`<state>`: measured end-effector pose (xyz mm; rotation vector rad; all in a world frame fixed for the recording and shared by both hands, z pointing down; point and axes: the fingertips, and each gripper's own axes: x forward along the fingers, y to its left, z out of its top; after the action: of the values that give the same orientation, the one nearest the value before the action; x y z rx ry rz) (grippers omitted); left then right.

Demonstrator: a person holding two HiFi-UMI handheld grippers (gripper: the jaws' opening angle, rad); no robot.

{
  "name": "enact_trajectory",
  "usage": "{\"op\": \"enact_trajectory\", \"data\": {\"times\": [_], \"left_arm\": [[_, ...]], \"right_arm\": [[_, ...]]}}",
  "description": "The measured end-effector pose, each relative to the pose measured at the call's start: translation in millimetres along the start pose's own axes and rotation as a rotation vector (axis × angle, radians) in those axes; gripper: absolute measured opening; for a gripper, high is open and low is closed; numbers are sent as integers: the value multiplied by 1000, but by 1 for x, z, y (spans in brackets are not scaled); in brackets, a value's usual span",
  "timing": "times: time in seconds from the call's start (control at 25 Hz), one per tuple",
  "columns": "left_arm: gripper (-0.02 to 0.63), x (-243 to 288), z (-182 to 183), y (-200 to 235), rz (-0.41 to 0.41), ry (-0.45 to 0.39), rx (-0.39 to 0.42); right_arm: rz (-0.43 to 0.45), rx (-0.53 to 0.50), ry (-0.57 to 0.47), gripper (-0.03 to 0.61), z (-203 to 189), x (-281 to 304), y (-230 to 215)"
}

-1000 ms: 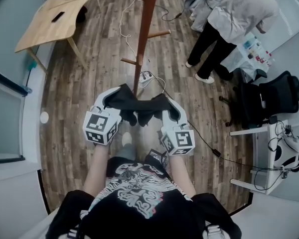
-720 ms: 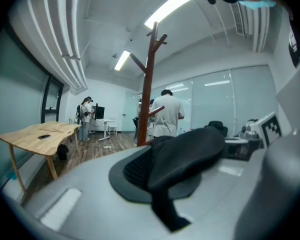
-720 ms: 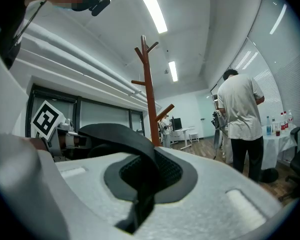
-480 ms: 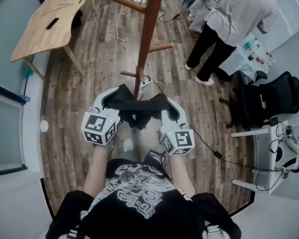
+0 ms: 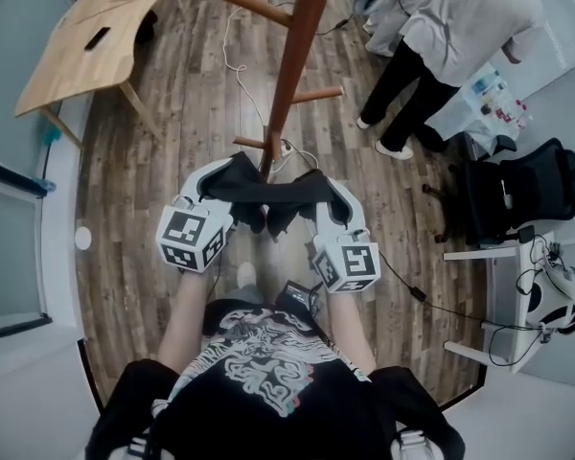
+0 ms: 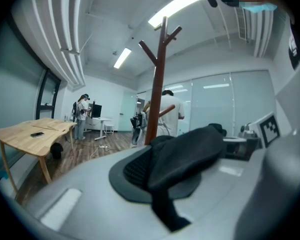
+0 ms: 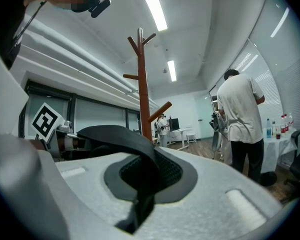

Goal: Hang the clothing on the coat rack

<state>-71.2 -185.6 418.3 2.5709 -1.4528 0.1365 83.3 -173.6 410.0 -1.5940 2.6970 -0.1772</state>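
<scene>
A black garment (image 5: 266, 195) is stretched between my two grippers in the head view, just in front of the brown wooden coat rack (image 5: 293, 75). My left gripper (image 5: 228, 174) is shut on the garment's left end and my right gripper (image 5: 320, 186) on its right end. In the left gripper view the black cloth (image 6: 187, 154) lies pinched between the grey jaws, with the rack (image 6: 160, 84) standing behind it. The right gripper view shows the same cloth (image 7: 132, 146) clamped, and the rack's pole (image 7: 142, 84) with its pegs close ahead.
A wooden table (image 5: 96, 36) stands at the far left. A person in a white shirt (image 5: 455, 27) stands at the far right, near a black office chair (image 5: 527, 195) and a white desk (image 5: 513, 295). Cables and a power strip (image 5: 283, 149) lie by the rack's foot.
Both grippers have moved forward with the garment, closer to the rack's pole. The cloth is pulled straighter between them.
</scene>
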Motion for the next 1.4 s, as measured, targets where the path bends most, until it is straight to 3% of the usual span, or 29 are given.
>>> {"op": "enact_trajectory", "data": {"times": [0.56,0.84,1.4], "left_arm": [[0,22,-1,18,-57,14,-20],[0,24,20,22,-108,-24,-29],[0,25,28,25,-134,-6,-28]], "right_arm": [[-44,76,-11,11,-4,29,-6],[-74,75,-44,11,8,31,-2],[-87,64,-59,11,20,32,4]]}}
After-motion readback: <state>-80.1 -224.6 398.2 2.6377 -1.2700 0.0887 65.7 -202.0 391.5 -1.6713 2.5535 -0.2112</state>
